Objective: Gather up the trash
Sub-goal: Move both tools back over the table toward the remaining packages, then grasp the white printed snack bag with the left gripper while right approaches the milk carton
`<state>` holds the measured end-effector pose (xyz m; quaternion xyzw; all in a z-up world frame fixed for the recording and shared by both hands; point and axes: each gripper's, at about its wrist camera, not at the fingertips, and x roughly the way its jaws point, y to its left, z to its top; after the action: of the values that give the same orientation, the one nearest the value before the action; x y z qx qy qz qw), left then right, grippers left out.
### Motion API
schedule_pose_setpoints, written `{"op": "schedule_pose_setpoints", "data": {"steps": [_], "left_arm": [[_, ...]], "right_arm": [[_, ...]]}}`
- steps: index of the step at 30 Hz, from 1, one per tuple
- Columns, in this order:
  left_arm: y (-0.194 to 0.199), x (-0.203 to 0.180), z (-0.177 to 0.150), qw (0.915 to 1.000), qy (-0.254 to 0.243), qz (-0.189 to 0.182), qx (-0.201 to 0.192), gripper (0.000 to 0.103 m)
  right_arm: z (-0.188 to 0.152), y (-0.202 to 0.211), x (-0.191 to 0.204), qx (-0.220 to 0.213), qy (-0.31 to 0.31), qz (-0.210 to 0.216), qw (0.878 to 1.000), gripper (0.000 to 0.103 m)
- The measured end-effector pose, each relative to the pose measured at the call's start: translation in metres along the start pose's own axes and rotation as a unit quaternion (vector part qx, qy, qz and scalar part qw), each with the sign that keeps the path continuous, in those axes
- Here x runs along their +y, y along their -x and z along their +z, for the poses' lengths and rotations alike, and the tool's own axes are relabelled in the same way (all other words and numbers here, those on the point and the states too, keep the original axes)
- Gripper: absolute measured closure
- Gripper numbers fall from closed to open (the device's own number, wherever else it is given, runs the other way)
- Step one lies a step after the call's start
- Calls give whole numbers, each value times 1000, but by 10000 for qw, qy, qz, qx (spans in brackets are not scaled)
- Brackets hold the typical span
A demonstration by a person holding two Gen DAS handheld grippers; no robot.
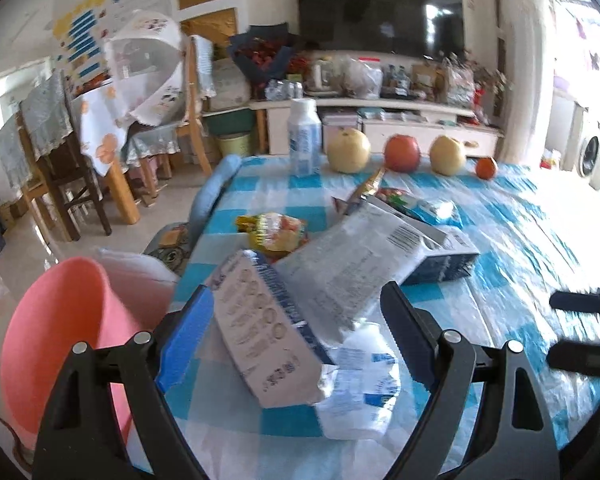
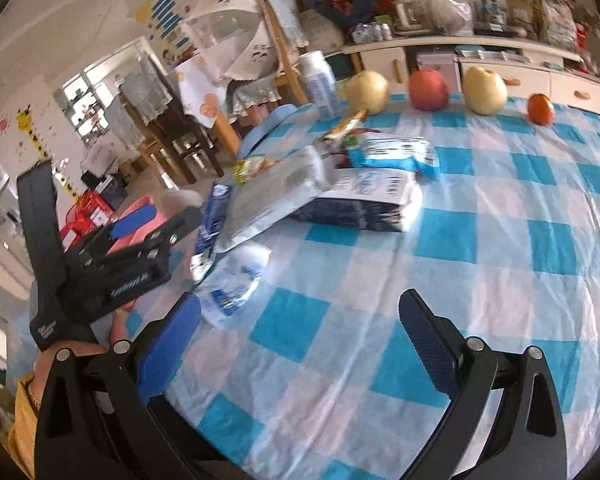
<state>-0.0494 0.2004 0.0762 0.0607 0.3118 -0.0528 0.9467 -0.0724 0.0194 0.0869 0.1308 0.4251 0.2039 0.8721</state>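
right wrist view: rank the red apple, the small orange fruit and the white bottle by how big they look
1. white bottle
2. red apple
3. small orange fruit

All stand along the table's far edge, so nearness hardly skews this.

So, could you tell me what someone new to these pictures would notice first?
Probably the heap of empty cartons and wrappers piled at the near left of the blue-checked tablecloth, with the open left gripper straddling the nearest carton. Next, the row of fruit along the far edge beside a white bottle, and the pink bin beside the table on the left.
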Motion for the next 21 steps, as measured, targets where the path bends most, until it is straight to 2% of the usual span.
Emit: {"op": "schedule_pose_setpoints", "data": {"steps": [4,7,10,15,21], "left_arm": [[-9,-17,7,9984,-408,-379,135,17],[-19,-28,13,9957,-724,-512,276,17],[-33,-33,20,9901,-1041,-786,525,17],[-53,-42,34,9753,-1703,-1129,844,17],[-80,-46,45,9494,-2335,-1580,1385,17]], "right_arm": [[4,0,-27,-22,-215,-20,9998,5],[9,-2,-46,-21,-335,-25,9994,5],[14,-6,-63,-5,-483,6,9988,5],[27,-14,-74,-7,-501,147,9986,5],[38,-33,-77,132,-308,201,9992,5]]}}
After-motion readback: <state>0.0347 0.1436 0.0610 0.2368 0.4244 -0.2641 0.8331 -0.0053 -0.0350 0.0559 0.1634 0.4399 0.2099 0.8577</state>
